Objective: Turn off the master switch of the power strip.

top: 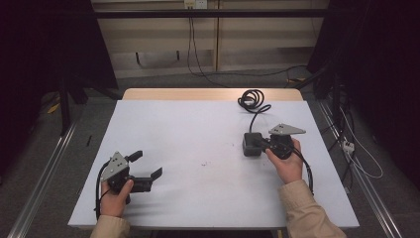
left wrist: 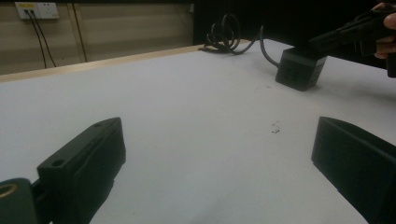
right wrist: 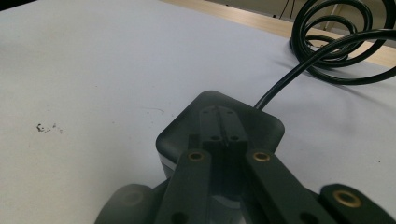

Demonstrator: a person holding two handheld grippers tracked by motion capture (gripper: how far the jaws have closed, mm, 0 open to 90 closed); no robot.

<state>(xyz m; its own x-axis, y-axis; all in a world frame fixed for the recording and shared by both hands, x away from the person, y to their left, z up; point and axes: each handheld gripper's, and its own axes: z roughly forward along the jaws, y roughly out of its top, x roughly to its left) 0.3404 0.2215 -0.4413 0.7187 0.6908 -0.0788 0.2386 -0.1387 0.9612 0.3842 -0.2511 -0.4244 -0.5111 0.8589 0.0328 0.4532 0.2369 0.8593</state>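
Right gripper, jaws clenched together, presses atop the dark grey cube-shaped power socket right of centre on the white worktop; left gripper released, lower left.

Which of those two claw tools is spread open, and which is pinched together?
The left gripper, near the table's front left corner, has its jaws spread wide over bare table. The right gripper has its jaws together, resting on top of the black cube power socket.

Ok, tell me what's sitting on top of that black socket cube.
The right gripper has its closed fingers resting on the top face of the socket cube. They cover the middle of that face, so whatever lies under them is hidden. Its cable trails back, coiled.
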